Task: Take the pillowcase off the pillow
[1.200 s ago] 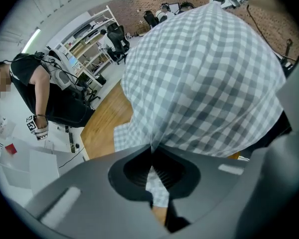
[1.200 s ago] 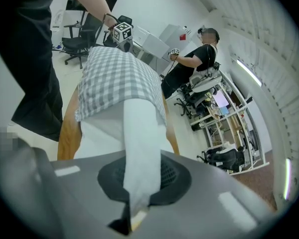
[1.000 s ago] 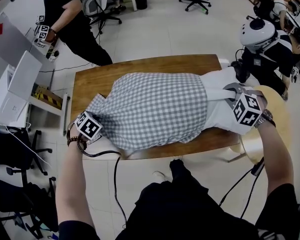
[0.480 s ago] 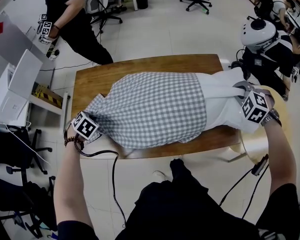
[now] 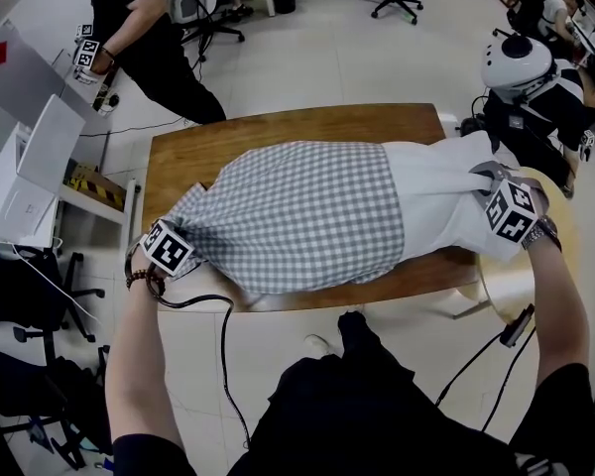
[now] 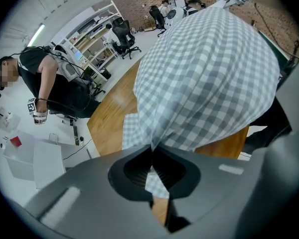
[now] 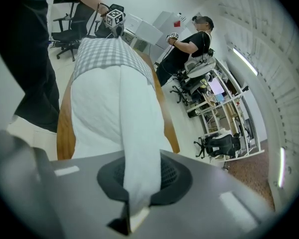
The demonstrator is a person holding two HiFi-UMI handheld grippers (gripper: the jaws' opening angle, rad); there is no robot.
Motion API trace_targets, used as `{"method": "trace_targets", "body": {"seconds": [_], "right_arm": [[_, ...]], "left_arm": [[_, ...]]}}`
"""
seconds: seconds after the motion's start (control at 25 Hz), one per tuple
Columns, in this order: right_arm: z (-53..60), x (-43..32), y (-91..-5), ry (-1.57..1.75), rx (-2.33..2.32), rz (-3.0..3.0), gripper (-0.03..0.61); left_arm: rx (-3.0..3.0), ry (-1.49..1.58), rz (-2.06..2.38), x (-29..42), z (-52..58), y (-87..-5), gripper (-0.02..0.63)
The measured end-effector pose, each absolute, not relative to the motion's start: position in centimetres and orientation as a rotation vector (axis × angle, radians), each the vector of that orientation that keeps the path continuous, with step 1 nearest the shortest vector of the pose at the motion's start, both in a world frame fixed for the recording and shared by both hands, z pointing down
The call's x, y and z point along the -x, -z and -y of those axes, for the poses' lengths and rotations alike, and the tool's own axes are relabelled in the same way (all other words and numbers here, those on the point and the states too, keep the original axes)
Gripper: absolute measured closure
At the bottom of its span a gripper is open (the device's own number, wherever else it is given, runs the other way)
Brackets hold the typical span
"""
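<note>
Head view risk check: left tongs (image 6: pixel 151 158) are clamped on a thin pinch of the checked pillowcase (image 5: pixel 297 211) at its closed end, and right tongs (image 7: pixel 132 183) are clamped on a fold of the white pillow (image 5: pixel 441 191). Both bites are small, so I reckon cloth can slip out of either under a hard pull. The case opening sits snug round the pillow, and friction there could drag the whole lot along the worktop (image 5: pixel 278 127) instead of peeling. The pillow's bare end reaches past the worktop's right edge, so a lost right grip probably drops it to the floor (image 5: pixel 377 58). Look: grey-and-white gingham case, soft and puffed over the filling, covering roughly the left two thirds, with plain white pillow at the right. It lies lengthways across the worktop's middle, with the case corner near the front-left corner.
</note>
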State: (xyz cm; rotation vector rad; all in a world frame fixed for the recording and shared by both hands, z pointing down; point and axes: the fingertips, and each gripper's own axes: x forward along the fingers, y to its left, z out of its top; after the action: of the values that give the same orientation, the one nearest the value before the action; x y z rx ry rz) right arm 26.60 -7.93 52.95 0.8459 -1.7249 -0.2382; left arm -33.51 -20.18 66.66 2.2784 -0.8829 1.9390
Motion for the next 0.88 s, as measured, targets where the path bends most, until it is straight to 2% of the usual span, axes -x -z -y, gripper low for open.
{"method": "trace_targets", "body": {"seconds": [0.08,0.16,0.28,0.4,0.48,0.88], "right_arm": [[7.8,-26.0,-53.6,0.217,-0.829,1.745,0.519],[7.4,-25.6,-54.3,0.190,-0.807,1.777,0.427],[6.7,-24.9,-54.4,0.176,-0.780,1.812,0.341],[5.8,-24.4,-53.5,0.181,-0.739,1.814,0.280],[5.3,-23.6,-52.3,0.191,-0.722,1.833,0.254],[4.1,-15.7,-50.8,0.277,-0.644,1.958,0.219]], "left_arm": [[-2.282,-1.969,0.883,33.7,20.2,-66.8,0.601],[-2.290,-1.989,0.871,33.7,20.0,-67.1,0.598],[-2.313,-1.966,0.846,33.3,19.4,-67.4,0.532],[-2.341,-1.944,0.843,32.4,19.1,-67.0,0.495],[-2.381,-1.927,0.837,31.2,19.1,-66.3,0.477],[-2.598,-1.856,0.665,23.6,15.8,-64.7,0.410]]}}
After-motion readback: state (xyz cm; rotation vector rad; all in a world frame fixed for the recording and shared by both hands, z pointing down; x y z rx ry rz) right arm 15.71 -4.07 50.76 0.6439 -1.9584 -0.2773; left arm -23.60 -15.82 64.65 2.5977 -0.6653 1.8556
